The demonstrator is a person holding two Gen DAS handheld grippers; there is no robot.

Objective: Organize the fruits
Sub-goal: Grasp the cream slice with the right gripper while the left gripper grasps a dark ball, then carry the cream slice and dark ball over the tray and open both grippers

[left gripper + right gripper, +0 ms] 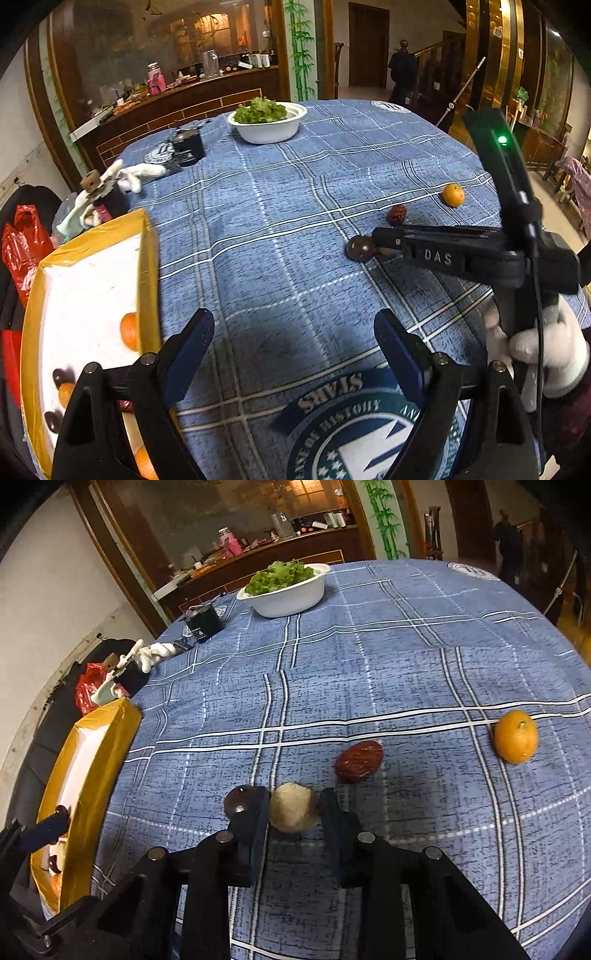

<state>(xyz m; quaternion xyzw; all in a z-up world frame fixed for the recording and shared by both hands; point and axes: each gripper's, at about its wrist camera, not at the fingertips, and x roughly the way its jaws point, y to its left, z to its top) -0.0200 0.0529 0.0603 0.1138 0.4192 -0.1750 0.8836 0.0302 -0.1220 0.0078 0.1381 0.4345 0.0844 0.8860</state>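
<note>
Inspector: Right gripper [293,808] reaches out low over the round table covered in a blue plaid cloth [369,664]. Its jaws stand partly open, one on each side of a pale beige round rough-skinned fruit [293,806] resting on the cloth. The left finger looks against the fruit; whether the right one touches, I cannot tell.

Clerk: Neighbouring items?

Inspector: A dark brown glossy round fruit [240,801] sits just beside the pale one at its 9 o'clock, outside the left finger. A wrinkled dark red date [358,761] lies near at 1 o'clock. A small orange citrus fruit [516,736] lies well apart at 2 o'clock.

Clerk: Left gripper?

Inspector: Left gripper [295,343] hangs above bare cloth, jaws wide open, holding nothing. At its 9 o'clock stands a yellow-rimmed box with a white interior [147,258], at the table's edge, holding several orange citrus fruits [130,331] and dark round fruits [62,376].

Clerk: Elsewhere on the table?

Inspector: A white bowl of green leafy lettuce [273,129] at 12 o'clock, far side. A black cylindrical container [188,146] at 11 o'clock. A white cloth glove [140,175] lies near the edge beside it.
</note>
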